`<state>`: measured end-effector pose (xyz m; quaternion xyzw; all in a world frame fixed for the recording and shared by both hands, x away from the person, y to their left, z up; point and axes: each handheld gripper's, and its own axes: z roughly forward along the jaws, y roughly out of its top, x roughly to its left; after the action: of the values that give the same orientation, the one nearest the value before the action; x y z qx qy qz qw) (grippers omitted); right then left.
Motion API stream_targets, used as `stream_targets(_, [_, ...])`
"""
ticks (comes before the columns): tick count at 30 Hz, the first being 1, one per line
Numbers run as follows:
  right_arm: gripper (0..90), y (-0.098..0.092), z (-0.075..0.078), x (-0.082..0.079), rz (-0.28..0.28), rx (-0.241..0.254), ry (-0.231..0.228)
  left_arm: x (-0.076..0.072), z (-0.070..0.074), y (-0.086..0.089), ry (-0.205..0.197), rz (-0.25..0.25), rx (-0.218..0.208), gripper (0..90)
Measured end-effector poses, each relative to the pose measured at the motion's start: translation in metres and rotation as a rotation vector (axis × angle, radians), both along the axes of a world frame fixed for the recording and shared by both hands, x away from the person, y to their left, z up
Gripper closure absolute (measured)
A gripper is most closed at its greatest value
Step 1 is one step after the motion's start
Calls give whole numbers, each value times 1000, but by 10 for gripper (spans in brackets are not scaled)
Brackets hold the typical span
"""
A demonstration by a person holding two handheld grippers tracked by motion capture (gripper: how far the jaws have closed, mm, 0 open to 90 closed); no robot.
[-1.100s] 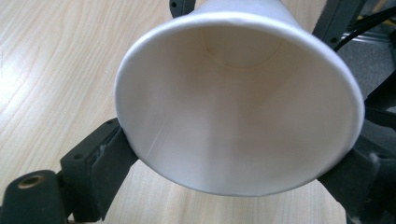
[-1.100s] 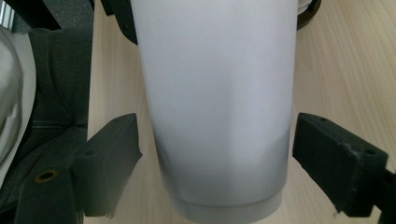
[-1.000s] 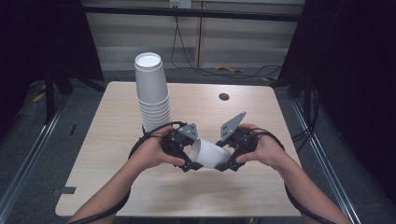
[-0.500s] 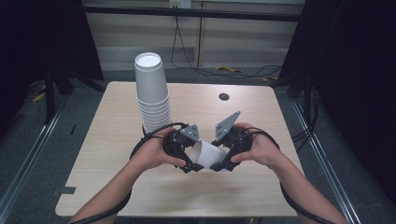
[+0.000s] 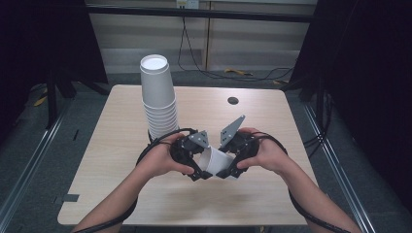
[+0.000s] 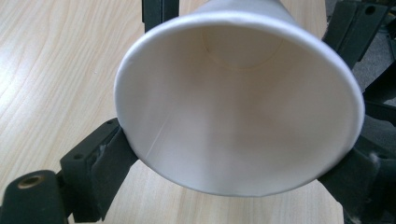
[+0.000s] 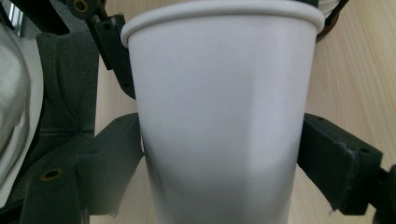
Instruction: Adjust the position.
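Wooden counter (image 5: 121,160) with dark curtains behind, and you're holding one paper cup (image 5: 216,162) sideways near 6 o'clock, left gripper (image 5: 194,167) clamping its rim end, right gripper (image 5: 228,171) squeezing its body, probably steadying it for pulling off. Cup stack (image 5: 158,97) is waiting at 11 o'clock.

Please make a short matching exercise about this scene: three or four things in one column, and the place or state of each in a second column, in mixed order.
Things:
1. paper cup
2. stack of cups
3. black round mark
4. left gripper

Places or states:
A. upside down on the table, behind the hands
B. far part of the tabletop
C. lying on its side between both grippers
D. jaws closed on the cup's rim end

Pairs: 1-C, 2-A, 3-B, 4-D
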<state>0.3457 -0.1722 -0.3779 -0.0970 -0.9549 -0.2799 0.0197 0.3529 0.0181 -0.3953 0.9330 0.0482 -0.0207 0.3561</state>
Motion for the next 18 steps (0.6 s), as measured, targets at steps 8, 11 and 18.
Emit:
stream_targets(8, [166,3,-2,1,5,-17,3,0,1,0,0,-5,6,108])
stream_targets(11, [170,3,-2,0,1,-30,11,0,1,-1,1,-5,5,108])
stream_targets(18, [178,4,-3,0,5,-46,19,-1,1,-2,7,-8,7,108])
